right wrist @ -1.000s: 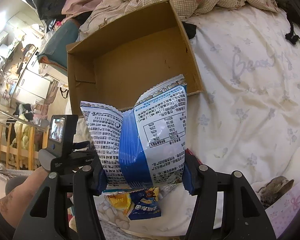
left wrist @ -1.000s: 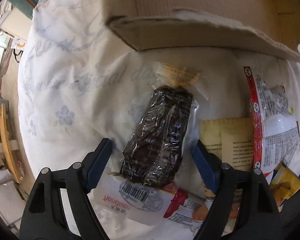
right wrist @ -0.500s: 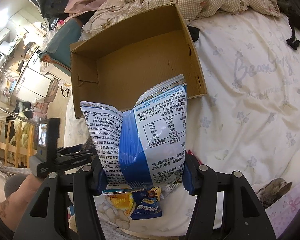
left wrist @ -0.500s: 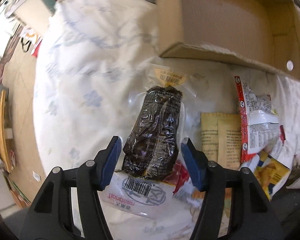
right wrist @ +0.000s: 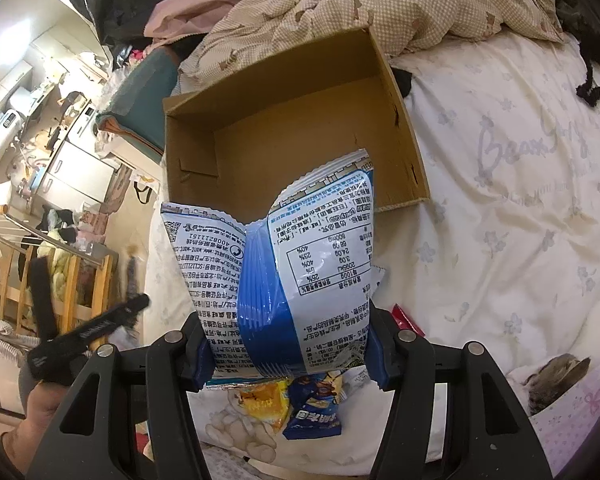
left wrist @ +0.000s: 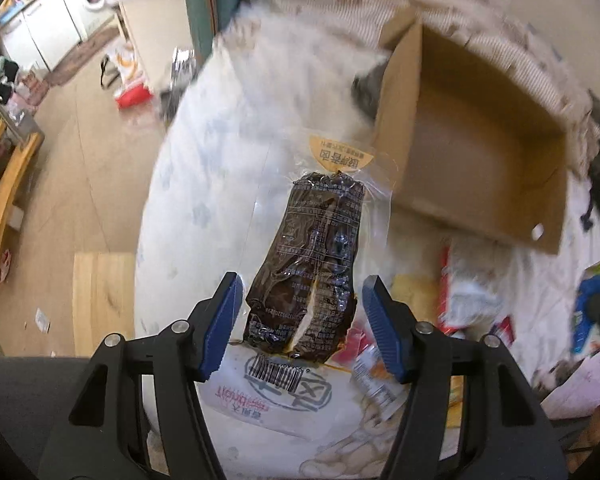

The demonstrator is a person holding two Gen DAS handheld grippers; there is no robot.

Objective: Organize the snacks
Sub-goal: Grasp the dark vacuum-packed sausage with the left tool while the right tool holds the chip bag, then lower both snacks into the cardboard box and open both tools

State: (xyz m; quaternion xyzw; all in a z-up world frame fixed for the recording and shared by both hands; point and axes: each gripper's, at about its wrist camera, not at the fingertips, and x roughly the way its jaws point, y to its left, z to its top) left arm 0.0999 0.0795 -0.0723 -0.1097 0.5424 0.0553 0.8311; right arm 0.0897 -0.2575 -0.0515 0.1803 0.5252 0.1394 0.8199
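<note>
Cardboard box (right wrist: 300, 136) is open on the floral bedsheet (right wrist: 520, 208) and looks empty in both views, so nothing is packed yet as far as I can see. Right gripper (right wrist: 288, 354) is pinching a blue-and-white snack bag (right wrist: 276, 272), pads pressed into its lower sides and the bag creased down the middle, held upright just in front of the box's near wall. Left gripper (left wrist: 300, 326) has a dark vacuum-packed snack (left wrist: 312, 264) in a clear wrapper with an orange label between its blue pads; the clear edges of the wrapper seem caught by the pads and the pack appears to hang off the sheet, so I read it as gripped, though the dark part itself isn't touching either pad. Box sits up and to the right of it in that view. Still loose on the bed: a white barcode pouch (left wrist: 276, 384), a red-and-white packet (left wrist: 468, 292), a yellow packet (right wrist: 264, 400) and a small blue packet (right wrist: 316, 412). Judgement: early stage, two items in hand, both need dropping in the box, then the remaining pile.
</note>
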